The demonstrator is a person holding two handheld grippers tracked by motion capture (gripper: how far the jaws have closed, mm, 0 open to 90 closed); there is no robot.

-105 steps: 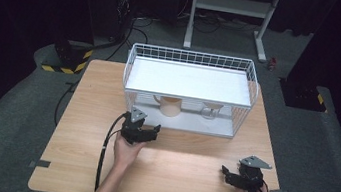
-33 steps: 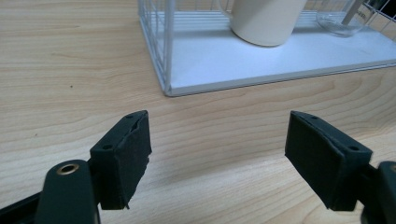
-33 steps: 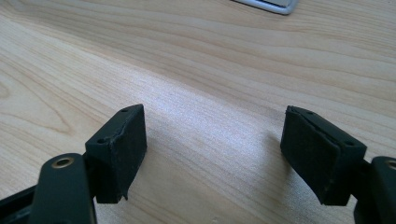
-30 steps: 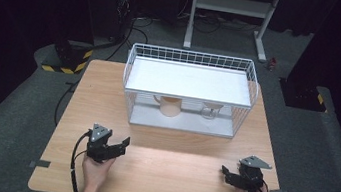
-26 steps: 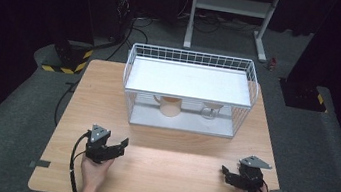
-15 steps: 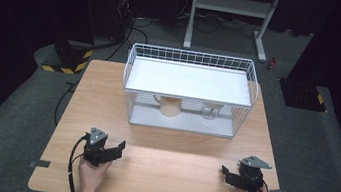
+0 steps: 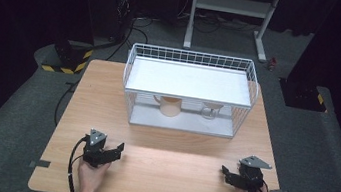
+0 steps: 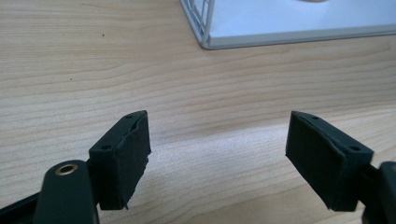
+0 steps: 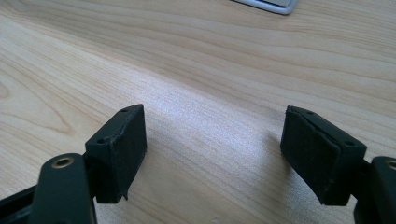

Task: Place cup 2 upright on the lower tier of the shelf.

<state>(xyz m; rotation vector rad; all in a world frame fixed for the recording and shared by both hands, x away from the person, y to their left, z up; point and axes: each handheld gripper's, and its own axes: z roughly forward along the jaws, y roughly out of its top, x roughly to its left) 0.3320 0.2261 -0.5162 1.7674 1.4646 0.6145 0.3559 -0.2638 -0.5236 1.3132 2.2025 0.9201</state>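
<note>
We see the table [image 7: 107, 97] lit brightly from above, while the room around it stays almost black. A pale glare lies across the wood near its front edge. The high view is a little soft; in both gripper views the near jaws are slightly blurred and cast soft shadows

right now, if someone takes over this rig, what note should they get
Left gripper: open, nothing between its jaws, resting low at the near left of the table.
Right gripper: open, empty, at the near right edge.
Things: a white wire rack stands at the far middle of the table. A beige cup and a small white cup sit on its lower shelf, under the top shelf.
Done: both cups are on the lower shelf and both grippers are clear of the rack.
Left: nothing is held; whether more handling is wanted cannot be told from here.
</note>
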